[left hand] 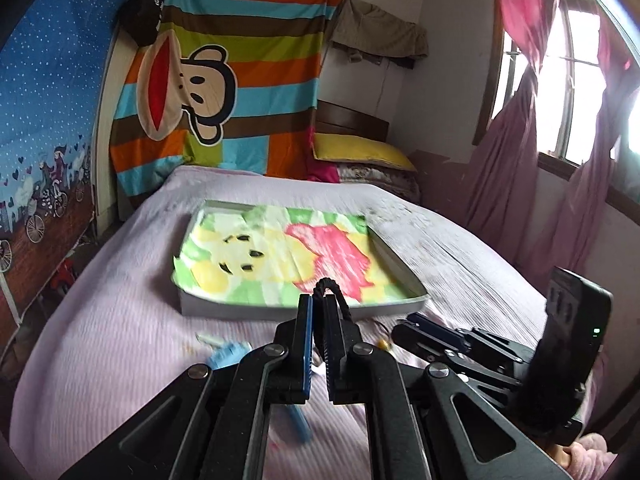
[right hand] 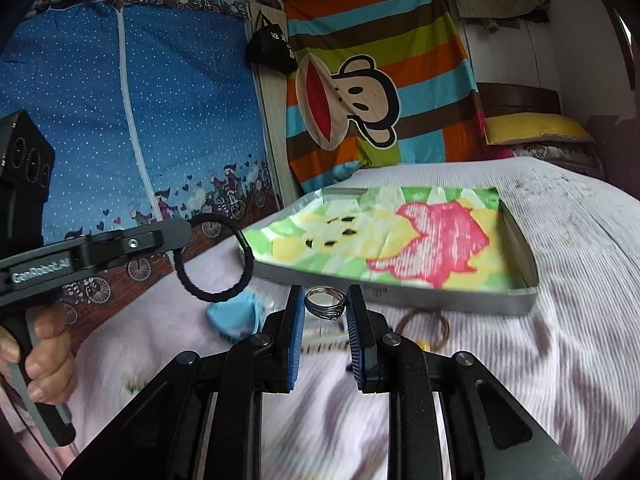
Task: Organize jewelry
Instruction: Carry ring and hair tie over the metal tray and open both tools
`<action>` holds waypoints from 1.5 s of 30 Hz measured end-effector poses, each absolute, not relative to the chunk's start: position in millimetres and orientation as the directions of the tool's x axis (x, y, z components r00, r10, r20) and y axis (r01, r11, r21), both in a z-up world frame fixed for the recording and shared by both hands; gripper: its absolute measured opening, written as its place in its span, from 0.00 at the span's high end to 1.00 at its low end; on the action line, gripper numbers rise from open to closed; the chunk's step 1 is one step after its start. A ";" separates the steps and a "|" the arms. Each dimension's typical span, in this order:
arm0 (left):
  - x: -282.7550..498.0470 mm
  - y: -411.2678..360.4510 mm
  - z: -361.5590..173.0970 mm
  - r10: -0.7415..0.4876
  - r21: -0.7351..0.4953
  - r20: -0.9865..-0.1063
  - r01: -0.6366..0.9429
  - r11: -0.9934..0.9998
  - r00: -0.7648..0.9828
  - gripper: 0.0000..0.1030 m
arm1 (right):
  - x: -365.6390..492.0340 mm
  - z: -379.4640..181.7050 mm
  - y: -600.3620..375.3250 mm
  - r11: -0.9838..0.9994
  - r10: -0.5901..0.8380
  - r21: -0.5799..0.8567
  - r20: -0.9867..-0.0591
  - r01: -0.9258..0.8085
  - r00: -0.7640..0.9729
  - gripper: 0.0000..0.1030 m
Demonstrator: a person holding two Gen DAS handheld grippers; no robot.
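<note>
Both tools loaded above the bed

Left tool [left hand: 319,300] pinches a black braided hair tie [right hand: 214,258]; right tool [right hand: 323,300] clamps a silver ring [right hand: 323,303], both held just short of the grey tray [right hand: 520,240] lined with a cartoon cloth, on the pink bed [left hand: 100,320]

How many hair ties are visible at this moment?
2: a black hair tie held in the left gripper; a brown hair tie lying on the bed beside the tray. Others may be hidden.

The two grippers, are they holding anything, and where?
Left gripper pinches a black hair tie by its band. Right gripper squeezes a silver ring by its sides.
</note>
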State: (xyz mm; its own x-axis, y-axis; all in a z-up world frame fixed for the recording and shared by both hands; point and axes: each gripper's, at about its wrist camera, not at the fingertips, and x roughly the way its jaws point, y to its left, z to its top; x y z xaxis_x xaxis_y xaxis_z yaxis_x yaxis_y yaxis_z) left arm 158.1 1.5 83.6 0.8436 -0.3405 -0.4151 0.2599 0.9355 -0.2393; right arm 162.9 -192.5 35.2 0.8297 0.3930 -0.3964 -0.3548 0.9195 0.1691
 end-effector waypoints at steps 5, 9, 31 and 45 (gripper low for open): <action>207.7 14.1 83.1 -0.285 -0.220 -0.419 0.207 0.953 0.862 0.95 | 220.9 42.2 -178.7 0.925 0.380 0.170 -0.421 -0.340 0.823 0.82; 251.6 26.2 74.6 -0.250 -0.218 -0.458 0.164 0.962 0.853 0.95 | 261.4 39.2 -158.4 0.934 0.354 0.131 -0.462 -0.332 0.813 0.82; 311.3 43.2 19.1 -0.219 -0.219 -0.674 0.092 0.971 0.706 0.94 | 330.4 -8.5 -129.4 0.936 0.334 0.154 -0.672 -0.316 0.662 0.81; 275.8 51.3 31.5 -0.241 -0.259 -0.577 0.105 0.960 0.781 0.59 | 291.0 14.5 -160.9 0.954 0.299 0.160 -0.551 -0.253 0.779 0.46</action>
State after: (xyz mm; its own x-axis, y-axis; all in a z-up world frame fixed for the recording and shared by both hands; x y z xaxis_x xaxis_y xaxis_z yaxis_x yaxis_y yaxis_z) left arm 275.8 51.3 31.5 0.7807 -0.2409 -0.5767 0.1049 0.9601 -0.2591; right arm 291.0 -160.9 14.5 0.7790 0.2992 -0.5511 -0.2531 0.9541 0.1602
